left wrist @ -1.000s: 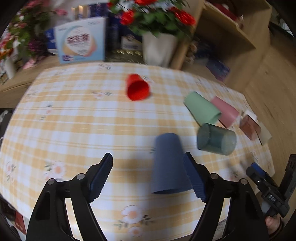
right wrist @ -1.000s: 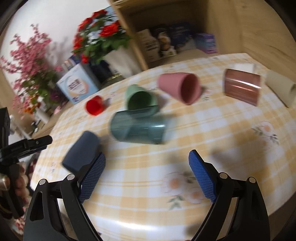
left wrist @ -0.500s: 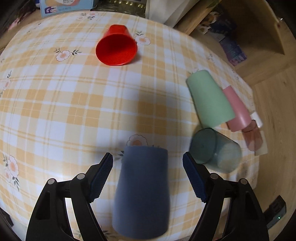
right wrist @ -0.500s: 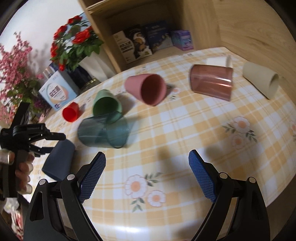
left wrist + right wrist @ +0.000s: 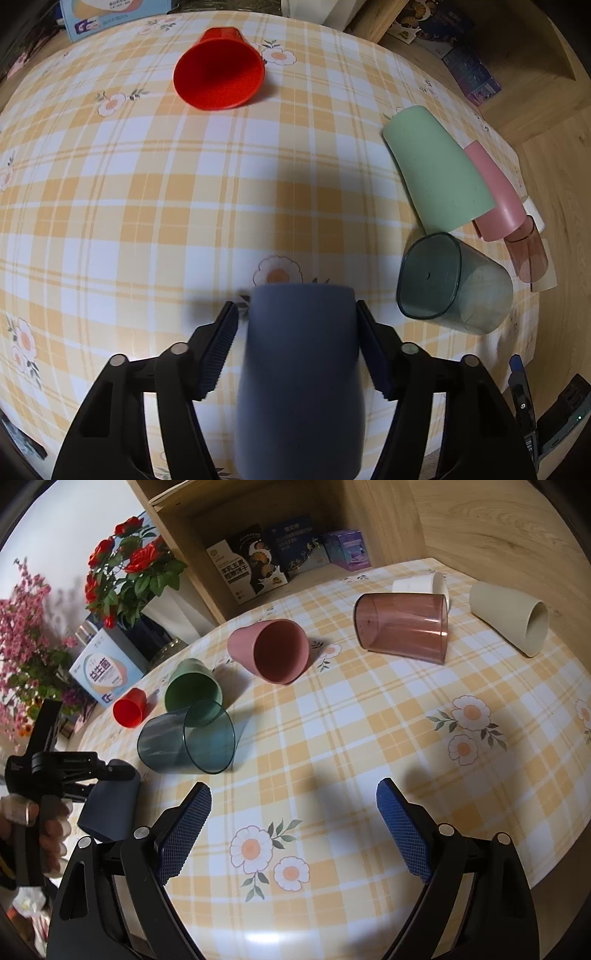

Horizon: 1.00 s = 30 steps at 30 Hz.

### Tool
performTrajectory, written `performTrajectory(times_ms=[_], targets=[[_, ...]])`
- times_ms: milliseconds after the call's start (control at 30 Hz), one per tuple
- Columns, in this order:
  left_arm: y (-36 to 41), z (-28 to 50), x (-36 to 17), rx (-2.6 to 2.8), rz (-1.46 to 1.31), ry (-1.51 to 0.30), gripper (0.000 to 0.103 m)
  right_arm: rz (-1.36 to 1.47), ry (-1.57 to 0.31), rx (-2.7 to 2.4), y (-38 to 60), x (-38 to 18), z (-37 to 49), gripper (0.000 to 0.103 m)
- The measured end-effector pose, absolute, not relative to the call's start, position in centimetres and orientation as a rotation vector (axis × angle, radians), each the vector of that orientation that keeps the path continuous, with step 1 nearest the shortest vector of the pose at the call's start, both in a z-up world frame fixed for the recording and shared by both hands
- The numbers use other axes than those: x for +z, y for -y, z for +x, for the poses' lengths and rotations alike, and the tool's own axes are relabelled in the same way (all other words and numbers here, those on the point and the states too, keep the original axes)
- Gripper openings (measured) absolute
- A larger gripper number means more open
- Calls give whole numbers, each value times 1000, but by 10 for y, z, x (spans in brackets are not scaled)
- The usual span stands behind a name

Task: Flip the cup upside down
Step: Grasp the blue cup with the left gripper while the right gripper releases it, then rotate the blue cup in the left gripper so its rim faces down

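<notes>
Meanwhile, the dark blue cup is seen lying on its side near the edge of the checked tablecloth, framed between the fingers of the left gripper. The jaws are set close to the cup's flanks; whether the pads already press on it cannot be told, as the cup is blurred. In the right wrist view the same cup is shown with the left gripper at its closed end. The right gripper is held wide apart above bare cloth, with nothing in it. No flip has been made: the grasp appears only to be forming, and lifting, turning and setting the cup rim-down are all left to do. Nearby, a teal tumbler, a green cup and a red cup also lie on their sides.
</notes>
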<state>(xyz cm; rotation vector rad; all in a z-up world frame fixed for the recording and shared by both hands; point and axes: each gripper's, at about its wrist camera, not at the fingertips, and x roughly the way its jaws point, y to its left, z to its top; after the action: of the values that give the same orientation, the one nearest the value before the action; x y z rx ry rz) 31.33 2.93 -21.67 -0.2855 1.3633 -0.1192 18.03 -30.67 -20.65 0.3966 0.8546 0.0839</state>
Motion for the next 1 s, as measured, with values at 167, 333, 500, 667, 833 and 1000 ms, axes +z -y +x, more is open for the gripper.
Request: performTrajectory(times_ms=[167, 333, 500, 667, 833, 1000], targets=[[-31, 301, -213, -142, -259, -1336, 55, 397, -857, 91, 305, -205, 179, 88], [-41, 284, -198, -158, -258, -1308, 55, 400, -853, 91, 303, -204, 177, 88], [-53, 255, -165, -180, -177, -1191, 55, 381, -867, 107, 293, -204, 176, 88], [-85, 222, -145, -139, -214, -1087, 54, 356, -875, 135, 280, -204, 176, 88], [-119, 206, -136, -28, -238, -997, 54, 324, -886, 151, 270, -204, 174, 88], [-146, 203, -138, 41, -265, -977, 54, 309, -896, 143, 267, -203, 172, 88]])
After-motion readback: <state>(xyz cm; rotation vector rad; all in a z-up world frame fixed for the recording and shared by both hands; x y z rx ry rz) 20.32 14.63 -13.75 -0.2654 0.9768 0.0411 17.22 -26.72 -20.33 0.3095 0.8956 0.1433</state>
